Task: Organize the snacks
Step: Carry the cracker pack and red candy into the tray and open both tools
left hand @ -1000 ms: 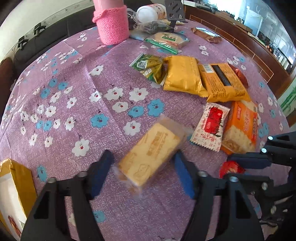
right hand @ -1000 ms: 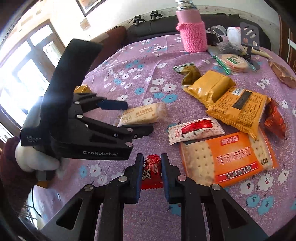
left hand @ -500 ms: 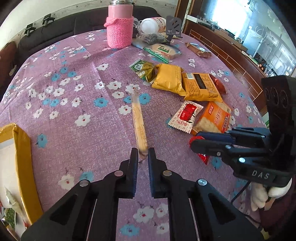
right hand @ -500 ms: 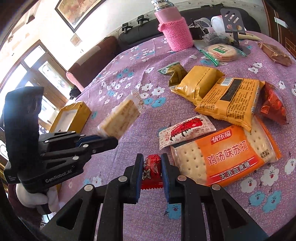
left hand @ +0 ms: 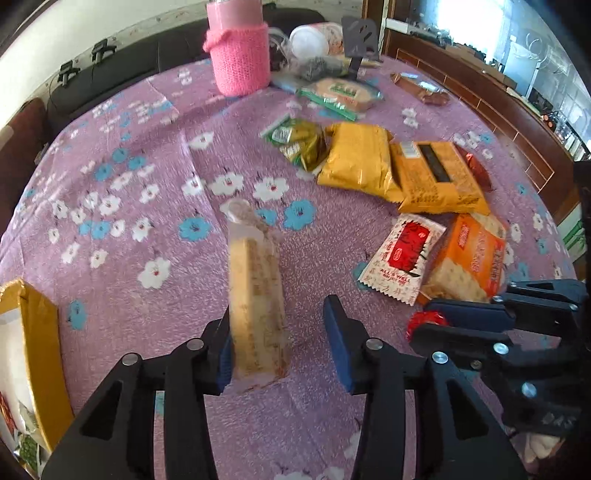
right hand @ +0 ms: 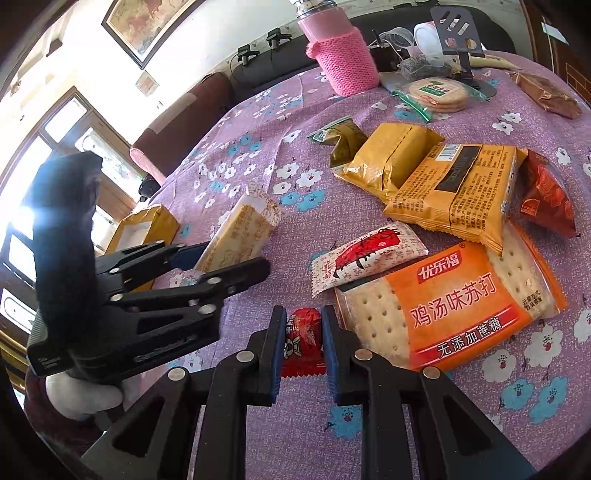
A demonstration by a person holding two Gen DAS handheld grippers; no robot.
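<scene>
A yellow cracker packet (left hand: 255, 302) stands on edge between the fingers of my left gripper (left hand: 277, 317). It leans on the left pad, and a clear gap separates it from the right pad as the jaws are opening. The right wrist view shows the same packet (right hand: 240, 229) tilted up from the left gripper (right hand: 225, 258) over the purple flowered cloth. My right gripper (right hand: 303, 314) is shut on a small red snack packet (right hand: 303, 339) low over the cloth. A yellow cardboard box (left hand: 40, 332) lies open at the left edge.
Right of the grippers lie an orange soda-cracker pack (right hand: 461, 306), a white-and-red sachet (right hand: 365, 251), two yellow packs (right hand: 461, 184), a green pack (right hand: 340, 136) and a dark red one (right hand: 546, 192). A pink knit-sleeved bottle (right hand: 343, 62), round crackers (right hand: 436, 92) and a phone stand (right hand: 458, 26) stand at the back.
My left gripper closed on the yellow packet and raised it edge-on; now its jaws have parted again and the packet rests against the left pad only. The right gripper keeps its hold.
</scene>
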